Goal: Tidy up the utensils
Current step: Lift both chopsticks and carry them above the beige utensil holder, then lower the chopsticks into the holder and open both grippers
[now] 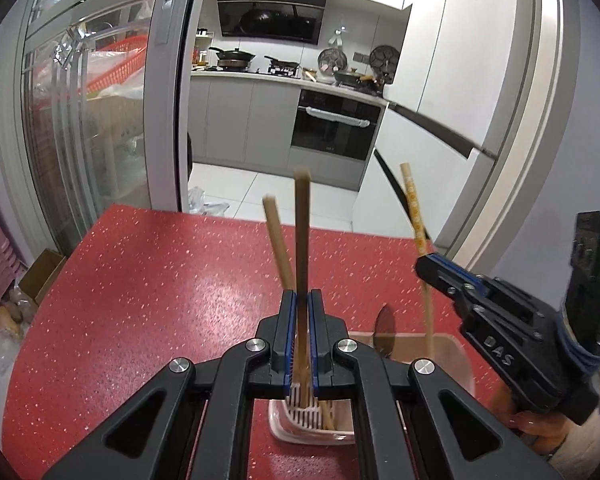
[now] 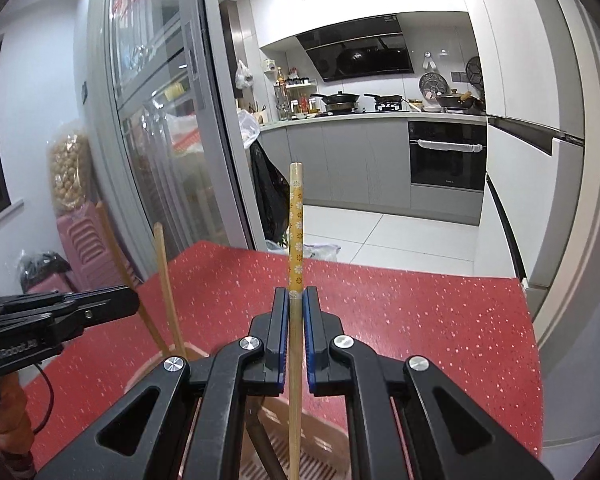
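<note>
The left gripper [image 1: 301, 300] has its blue-padded fingers [image 1: 286, 312] pinched narrow on a dark brown chopstick [image 1: 301, 232], which stands nearly upright between them, its lower end reaching down into the slotted compartment of a pale pink utensil holder [image 1: 466, 364] on the red speckled worktop [image 1: 140, 280]. A lighter wooden chopstick [image 1: 278, 240] leans to the left just beside the held one, its foot also in the holder. The right gripper [image 2: 296, 300] has its fingers [image 2: 280, 320] clamped narrow on a chopstick with a yellow flower pattern [image 2: 296, 224], held upright over the right side of the same holder; whether its tip touches the bottom cannot be told. A dark spoon [image 1: 384, 332] stands in the holder between the two grippers. Beyond the worktop's far edge lies a kitchen with an oven [image 2: 446, 156].
</note>
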A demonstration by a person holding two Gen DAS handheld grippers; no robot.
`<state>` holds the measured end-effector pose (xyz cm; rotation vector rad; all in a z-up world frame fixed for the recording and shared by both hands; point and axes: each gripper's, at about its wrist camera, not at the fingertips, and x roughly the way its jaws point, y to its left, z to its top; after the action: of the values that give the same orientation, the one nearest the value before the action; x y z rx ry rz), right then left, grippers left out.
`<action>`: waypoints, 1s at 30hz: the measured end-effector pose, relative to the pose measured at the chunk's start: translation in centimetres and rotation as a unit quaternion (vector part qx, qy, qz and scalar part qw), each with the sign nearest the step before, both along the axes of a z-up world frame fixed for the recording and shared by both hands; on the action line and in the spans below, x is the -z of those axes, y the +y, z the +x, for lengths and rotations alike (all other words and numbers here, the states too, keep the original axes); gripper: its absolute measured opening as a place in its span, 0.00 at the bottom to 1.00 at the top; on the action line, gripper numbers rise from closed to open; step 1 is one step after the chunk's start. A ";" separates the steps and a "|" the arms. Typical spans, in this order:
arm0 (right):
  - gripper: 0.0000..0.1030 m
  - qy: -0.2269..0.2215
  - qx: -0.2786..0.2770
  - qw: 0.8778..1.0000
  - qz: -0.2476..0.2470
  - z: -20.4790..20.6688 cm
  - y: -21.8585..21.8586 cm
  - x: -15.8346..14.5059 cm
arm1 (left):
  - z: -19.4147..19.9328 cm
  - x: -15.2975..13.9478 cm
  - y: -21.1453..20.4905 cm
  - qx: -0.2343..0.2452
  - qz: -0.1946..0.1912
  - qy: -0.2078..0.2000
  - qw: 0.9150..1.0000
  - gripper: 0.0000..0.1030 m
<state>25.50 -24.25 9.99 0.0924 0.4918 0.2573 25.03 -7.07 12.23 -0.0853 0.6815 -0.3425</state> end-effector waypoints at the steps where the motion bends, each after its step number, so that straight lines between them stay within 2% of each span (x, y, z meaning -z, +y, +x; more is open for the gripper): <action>1: 0.07 0.001 -0.003 1.000 -0.004 -0.2 0.1 0.3 | 0.0 0.3 0.0 -0.001 0.002 0.002 1.000 0.31; 6: 0.07 0.011 -0.017 1.000 -0.018 -1.0 0.8 1.2 | -0.1 1.6 -0.1 -0.011 0.014 0.016 1.000 0.31; 16: 0.10 0.058 -0.029 0.998 -0.002 -1.0 0.3 1.8 | -2.2 3.1 0.6 -0.037 0.041 0.026 0.998 0.31; 17: 0.12 0.060 -0.029 0.998 -0.001 -1.0 0.3 1.7 | -2.4 3.2 0.8 -0.039 0.043 0.027 0.998 0.31; 18: 0.19 0.063 -0.027 0.998 0.001 -1.1 0.2 1.6 | -2.8 3.3 1.0 -0.043 0.045 0.029 0.998 0.31; 19: 0.30 0.065 -0.026 0.998 0.003 -1.2 0.1 1.5 | -3.2 3.5 1.2 -0.048 0.047 0.034 0.997 0.31; 21: 0.41 0.064 -0.024 0.998 0.010 -1.7 -0.1 1.1 | -3.9 3.8 1.5 -0.054 0.046 0.042 0.997 0.31; 26: 0.43 0.062 -0.028 0.997 0.022 -3.6 -0.1 -0.2 | -5.5 4.7 2.4 -0.069 0.046 0.062 0.995 0.31; 30: 0.48 0.066 -0.037 0.997 0.024 -5.9 0.4 -0.7 | -7.4 5.5 2.9 -0.079 0.051 0.070 0.993 0.31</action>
<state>19.63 -23.88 10.71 0.1393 0.6212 0.3365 17.67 -4.19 6.71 -0.0666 0.8251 -0.1496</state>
